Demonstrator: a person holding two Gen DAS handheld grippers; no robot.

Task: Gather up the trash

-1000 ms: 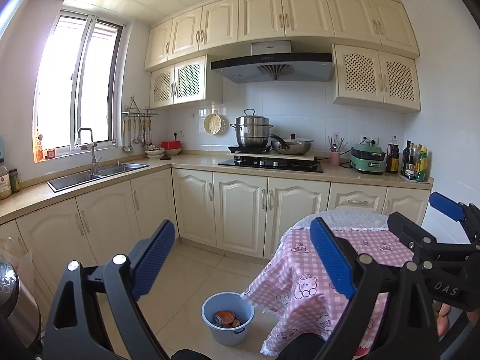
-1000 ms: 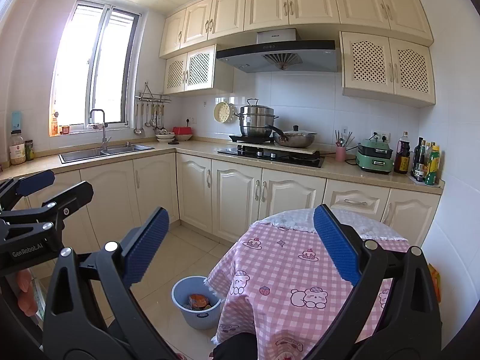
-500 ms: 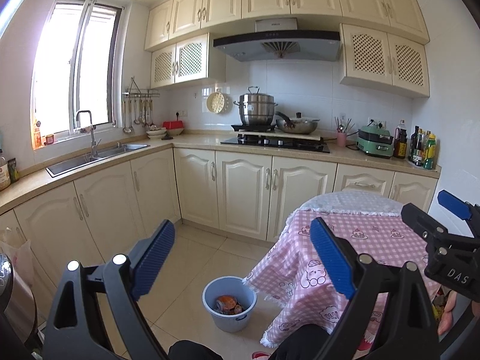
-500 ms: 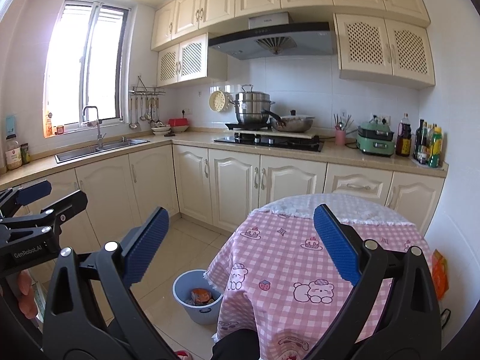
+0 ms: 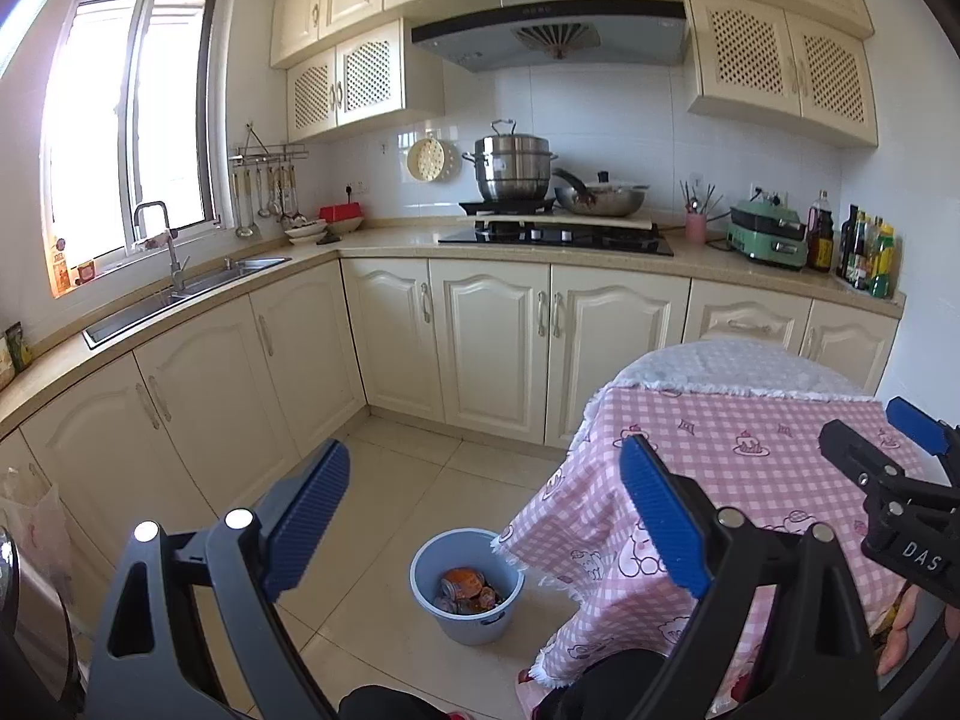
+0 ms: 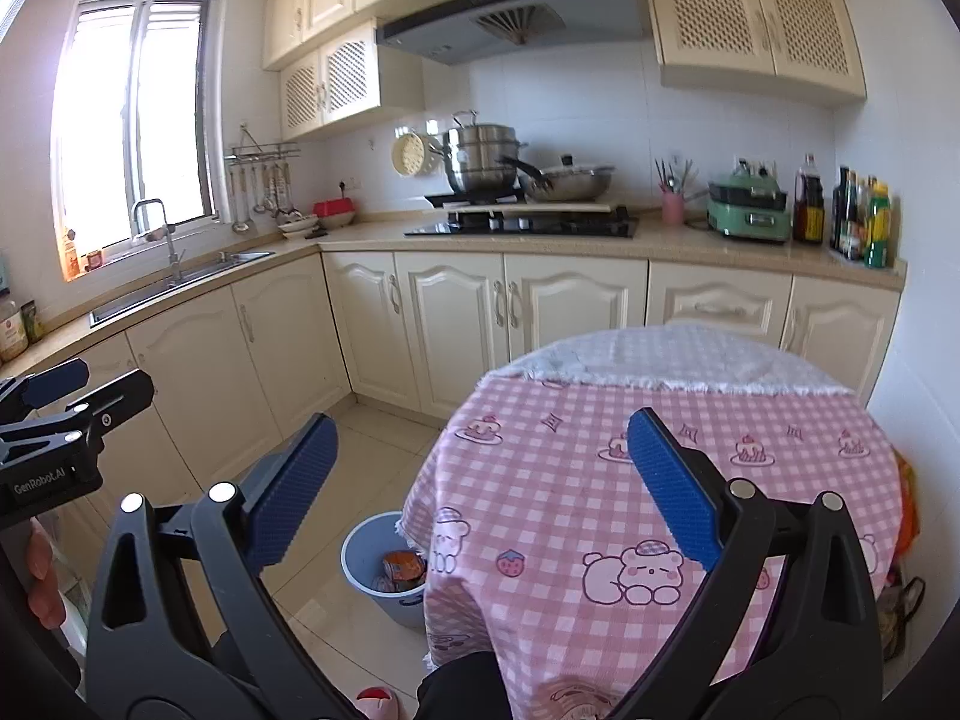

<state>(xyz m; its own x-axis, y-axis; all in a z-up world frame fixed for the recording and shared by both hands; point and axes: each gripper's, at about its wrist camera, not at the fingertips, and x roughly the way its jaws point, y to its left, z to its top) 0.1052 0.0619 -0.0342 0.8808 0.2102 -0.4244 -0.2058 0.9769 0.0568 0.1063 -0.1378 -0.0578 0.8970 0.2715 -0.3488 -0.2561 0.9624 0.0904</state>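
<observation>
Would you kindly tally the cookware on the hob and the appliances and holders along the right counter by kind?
Stacked stainless steel steamer pot: 1
Lidded steel wok with dark handle: 1
Pink utensil holder cup: 1
Green electric cooker: 1
Total: 4

Cream kitchen, L-shaped run of panelled base cabinets [image 5: 498, 336] under a beige worktop [image 5: 384, 243]. Matching wall cupboards [image 5: 360, 78] above, some with lattice doors. White tiled wall [image 5: 678, 150] behind a black hob [image 5: 558, 237], grey extractor hood [image 5: 546, 30] overhead. Bright daylight through a sliding window [image 5: 129, 132] over a steel sink [image 5: 180, 294]. Pale glossy floor tiles [image 5: 414, 480]. Round table [image 6: 654, 468] in pink checked cloth, near the right wall.
</observation>
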